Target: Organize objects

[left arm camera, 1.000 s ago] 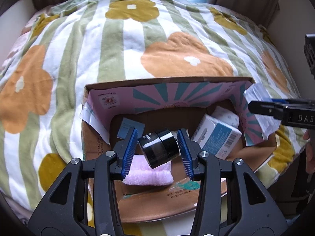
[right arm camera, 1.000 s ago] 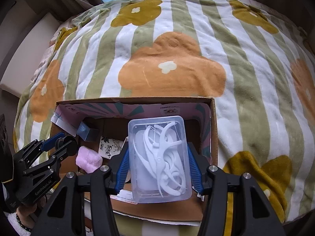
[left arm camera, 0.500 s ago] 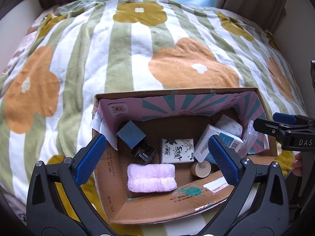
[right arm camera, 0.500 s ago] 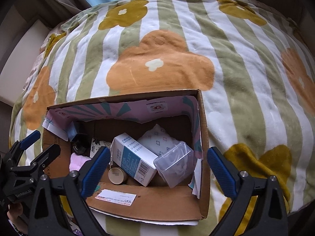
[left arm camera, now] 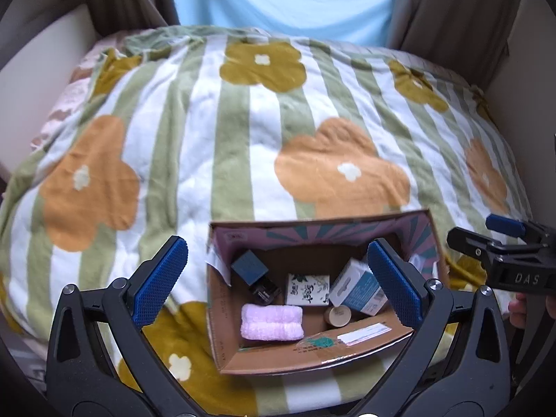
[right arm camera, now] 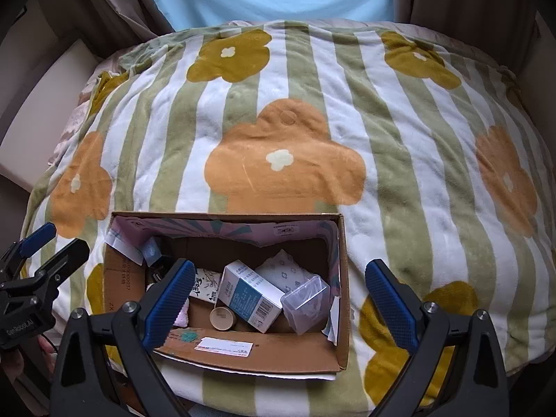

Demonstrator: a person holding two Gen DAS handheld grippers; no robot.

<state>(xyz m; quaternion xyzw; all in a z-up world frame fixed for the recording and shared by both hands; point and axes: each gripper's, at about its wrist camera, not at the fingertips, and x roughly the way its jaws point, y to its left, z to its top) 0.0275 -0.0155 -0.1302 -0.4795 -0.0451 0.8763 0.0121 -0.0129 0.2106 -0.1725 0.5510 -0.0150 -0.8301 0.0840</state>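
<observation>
An open cardboard box [left arm camera: 312,351] sits on the blanket. My left gripper [left arm camera: 277,253] hangs above it, open wide, nothing between its fingers. Below it in the box lie a black jar [left arm camera: 264,290], a dark blue little box [left arm camera: 249,267], a pink towel [left arm camera: 271,322], a tissue pack [left arm camera: 307,289] and a white-and-blue carton [left arm camera: 358,286]. My right gripper [right arm camera: 279,271] is also open and empty above the box [right arm camera: 260,351]. A clear plastic case [right arm camera: 305,304] leans in the box's right corner, beside the carton [right arm camera: 251,295] and a small round jar [right arm camera: 222,318].
A striped blanket with flowers [left arm camera: 243,146] covers the bed beyond the box. A person in a light blue top [left arm camera: 285,0] sits at the far side. Pale walls flank the bed left and right. A patterned pouch [right arm camera: 288,272] lies at the back of the box.
The left gripper let go of the black jar and the right let go of the clear case; both now lie in the box. Both grippers opened wide and rose away from it.
</observation>
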